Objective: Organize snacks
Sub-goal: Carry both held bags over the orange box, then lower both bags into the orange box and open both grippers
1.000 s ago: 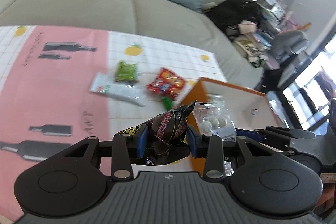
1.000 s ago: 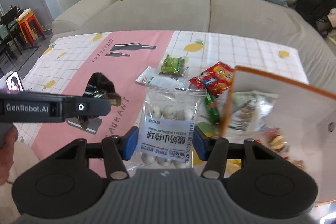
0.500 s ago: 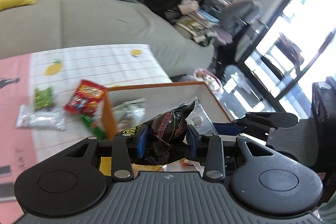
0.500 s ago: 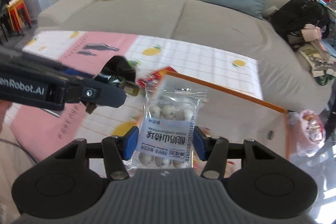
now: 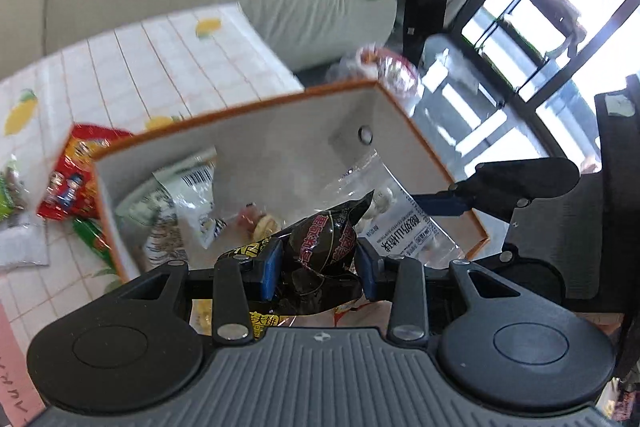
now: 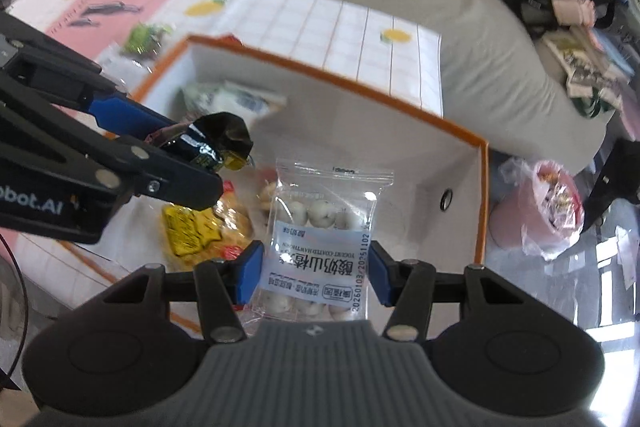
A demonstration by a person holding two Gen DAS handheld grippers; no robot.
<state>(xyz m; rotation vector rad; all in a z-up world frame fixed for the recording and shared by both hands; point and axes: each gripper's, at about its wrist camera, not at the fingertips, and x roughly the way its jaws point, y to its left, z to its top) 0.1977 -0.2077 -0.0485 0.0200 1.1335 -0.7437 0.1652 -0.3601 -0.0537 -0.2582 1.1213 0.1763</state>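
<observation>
On the left of the counter [image 5: 132, 63], beyond the orange rim, a red packet [image 5: 76, 171] and a green packet [image 6: 146, 35] are still lying on the checked cloth. A second ago both tools were out over that cloth; now both hang over the orange-edged box [image 5: 416, 143], so the carry is nearly finished. The left tool [image 5: 319, 269] is clenched on a black foil snack [image 5: 324, 239], seen from the right wrist view just above the yellow packet [image 6: 192, 231] already inside the box. To the right of it, the right tool [image 6: 314, 277] grips a clear bag of white balls [image 6: 320, 239], poised over the bare grey floor of the box. My reading is that letting go of both is the next step, after which the loose packets remain to be fetched.
</observation>
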